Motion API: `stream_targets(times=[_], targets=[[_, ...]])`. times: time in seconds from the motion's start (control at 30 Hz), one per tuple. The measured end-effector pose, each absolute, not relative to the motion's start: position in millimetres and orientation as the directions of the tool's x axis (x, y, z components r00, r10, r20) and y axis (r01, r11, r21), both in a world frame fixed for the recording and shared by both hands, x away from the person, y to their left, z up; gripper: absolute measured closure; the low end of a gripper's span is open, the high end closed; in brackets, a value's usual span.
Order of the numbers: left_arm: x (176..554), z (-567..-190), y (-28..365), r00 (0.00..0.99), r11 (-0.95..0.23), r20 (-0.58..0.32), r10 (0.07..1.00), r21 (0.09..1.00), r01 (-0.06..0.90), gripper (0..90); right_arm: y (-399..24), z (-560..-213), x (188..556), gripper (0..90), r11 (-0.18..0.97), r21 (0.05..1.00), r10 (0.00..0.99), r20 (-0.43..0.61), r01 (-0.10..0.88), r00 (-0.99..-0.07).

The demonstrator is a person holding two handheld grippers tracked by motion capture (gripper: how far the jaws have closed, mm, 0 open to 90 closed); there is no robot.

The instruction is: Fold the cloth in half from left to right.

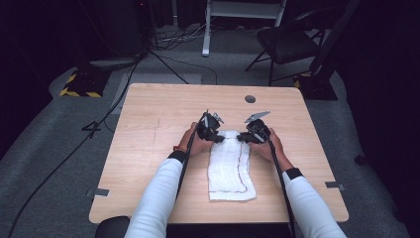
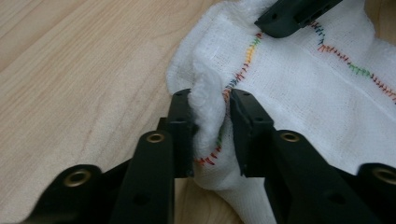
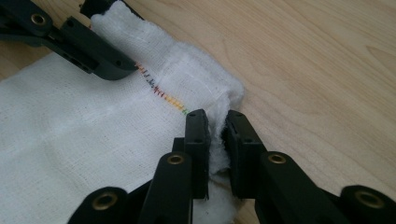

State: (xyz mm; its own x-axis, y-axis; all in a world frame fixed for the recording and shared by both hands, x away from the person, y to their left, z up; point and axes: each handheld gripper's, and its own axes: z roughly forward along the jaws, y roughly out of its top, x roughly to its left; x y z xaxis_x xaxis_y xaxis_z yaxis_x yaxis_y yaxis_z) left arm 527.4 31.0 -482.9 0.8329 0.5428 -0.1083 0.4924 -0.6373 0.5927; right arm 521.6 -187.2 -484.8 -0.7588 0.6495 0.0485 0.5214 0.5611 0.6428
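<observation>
A white folded cloth (image 1: 230,168) with a multicoloured stitched hem lies on the wooden table (image 1: 148,129), its long side running toward the person. My left gripper (image 1: 214,135) is at the cloth's far left corner and my right gripper (image 1: 247,137) at its far right corner. In the left gripper view my left gripper (image 2: 210,121) is shut on a bunched fold of the cloth (image 2: 303,98), pads pressing the fabric. In the right gripper view my right gripper (image 3: 215,135) pinches the cloth (image 3: 84,130) edge between its jaws, and the other gripper's jaws show at the top left.
A round grey grommet (image 1: 250,99) sits in the table near its far edge. Beyond the table stand a dark chair (image 1: 287,42), a white frame (image 1: 242,15) and cables on the grey floor. Bare wood lies left and right of the cloth.
</observation>
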Motion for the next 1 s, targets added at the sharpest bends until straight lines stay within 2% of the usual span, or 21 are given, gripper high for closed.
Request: stream_targets(times=[0.03,0.47,0.77,1.0], targets=[[529,-482,31,0.835,-0.644,-0.107,0.54,0.586,0.492,74.9,-186,-484,522,81.5,0.569,0.641,0.648,0.035,0.514,-0.761],[537,-479,22,0.809,-0.63,0.014,0.587,0.636,0.446,78.5,-184,-479,528,83.8,0.571,0.673,0.68,-0.068,0.47,-0.73],[540,-463,25,0.791,-0.594,0.033,0.611,0.679,0.431,78.8,-183,-456,532,84.1,0.57,0.71,0.683,-0.13,0.413,-0.719],[533,-451,34,0.818,-0.583,0.024,0.575,0.713,0.389,78.3,-187,-445,526,84.2,0.552,0.744,0.675,-0.134,0.376,-0.726]])
